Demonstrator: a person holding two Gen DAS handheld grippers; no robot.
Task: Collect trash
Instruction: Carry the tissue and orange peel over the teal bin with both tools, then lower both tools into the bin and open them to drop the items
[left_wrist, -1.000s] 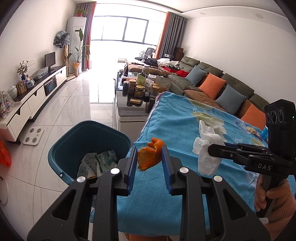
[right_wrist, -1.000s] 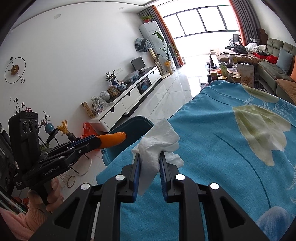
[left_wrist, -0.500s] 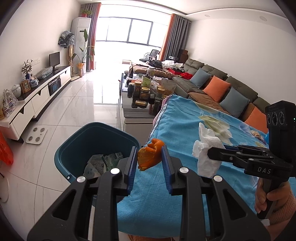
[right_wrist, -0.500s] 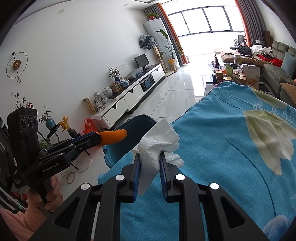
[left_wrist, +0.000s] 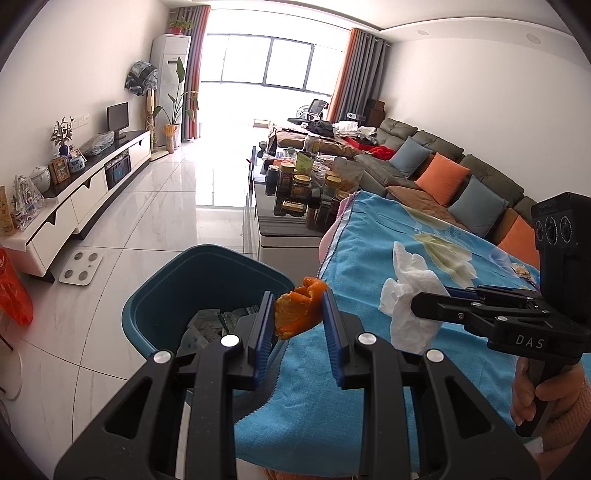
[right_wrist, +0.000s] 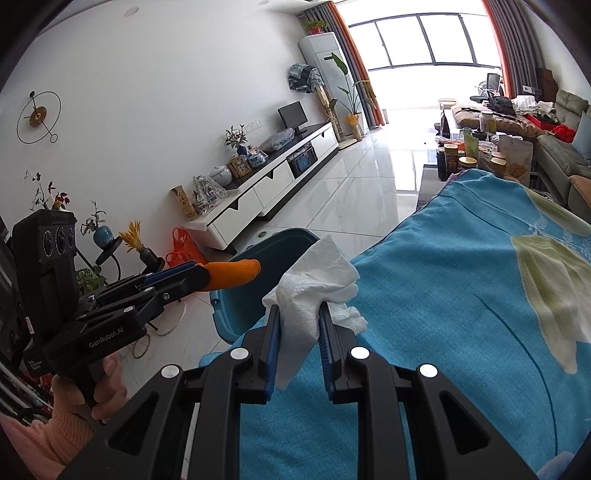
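Both claws carry their trash toward the bin, and the bin now looms nearer.

Compared with a second ago, the teal bin (left_wrist: 207, 295) sits larger and closer under the left claw (left_wrist: 298, 317), so the view has crept toward the worktop's edge; I judge the drop comes next, with nothing released yet. The left claw is narrowly parted and clamped on an orange peel (left_wrist: 297, 310), held over the edge of the blue cloth (left_wrist: 369, 258), just beside the bin's rim. The right claw (right_wrist: 297, 328) is closed tight on a crumpled white tissue (right_wrist: 314, 288), lifted above the cloth and farther from the bin. Wrappers already lie inside the bin.
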